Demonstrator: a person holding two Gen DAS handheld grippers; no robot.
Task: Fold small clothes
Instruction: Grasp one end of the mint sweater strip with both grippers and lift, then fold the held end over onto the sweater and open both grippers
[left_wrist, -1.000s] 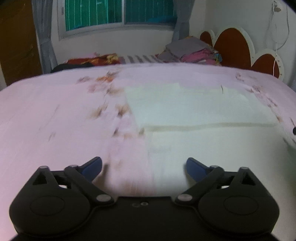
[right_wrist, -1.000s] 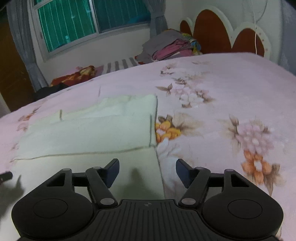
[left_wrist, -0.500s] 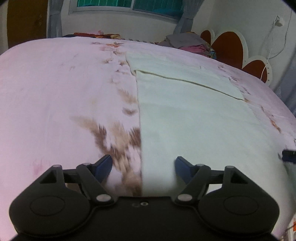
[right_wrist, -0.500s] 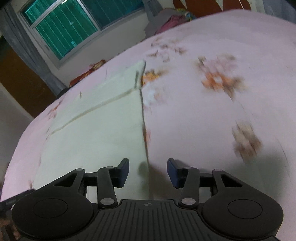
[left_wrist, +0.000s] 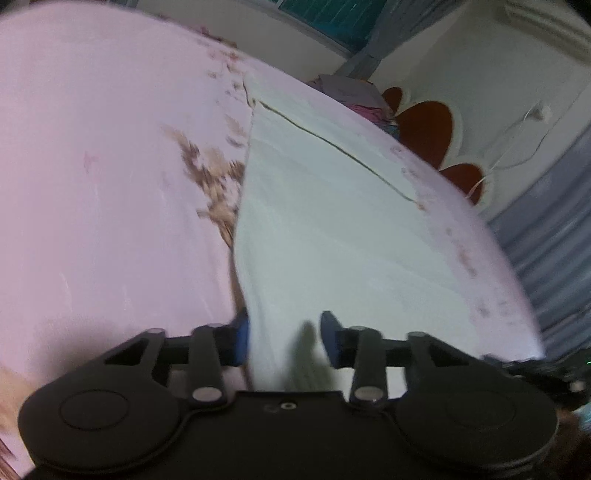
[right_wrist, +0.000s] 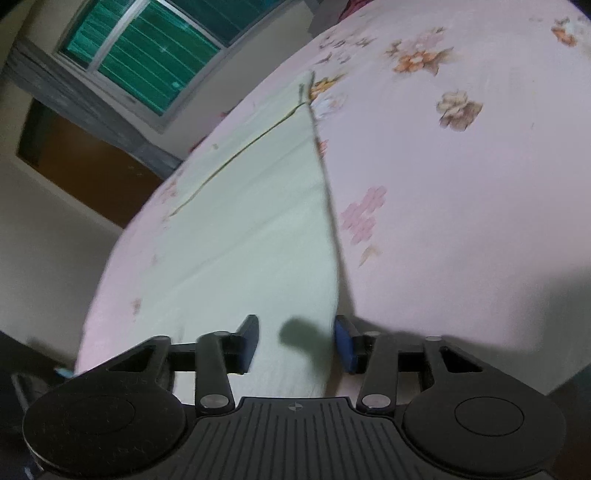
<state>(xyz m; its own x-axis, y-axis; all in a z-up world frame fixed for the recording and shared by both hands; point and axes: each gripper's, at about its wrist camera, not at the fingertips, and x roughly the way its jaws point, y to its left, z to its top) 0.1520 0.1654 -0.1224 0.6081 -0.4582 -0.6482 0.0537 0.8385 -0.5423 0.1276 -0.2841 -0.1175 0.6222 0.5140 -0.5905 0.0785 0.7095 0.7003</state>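
Observation:
A pale cream cloth (left_wrist: 332, 229) lies flat on the pink floral bed (left_wrist: 110, 166), with one folded layer across its far end. My left gripper (left_wrist: 284, 338) is open at the cloth's near left corner, the corner between its blue pads. In the right wrist view the same cloth (right_wrist: 251, 236) runs away from me. My right gripper (right_wrist: 295, 343) is open at the near right corner, with the cloth's edge lying between its pads.
The bed's near edge drops off just below both grippers. A pile of clothes (left_wrist: 354, 96) and a red and white headboard (left_wrist: 428, 129) stand at the far end. A window (right_wrist: 155, 48) and grey curtains lie behind.
Both grippers have drawn back and down from over the cloth to its near corners at the bed's edge. Their jaws have narrowed but stay open.

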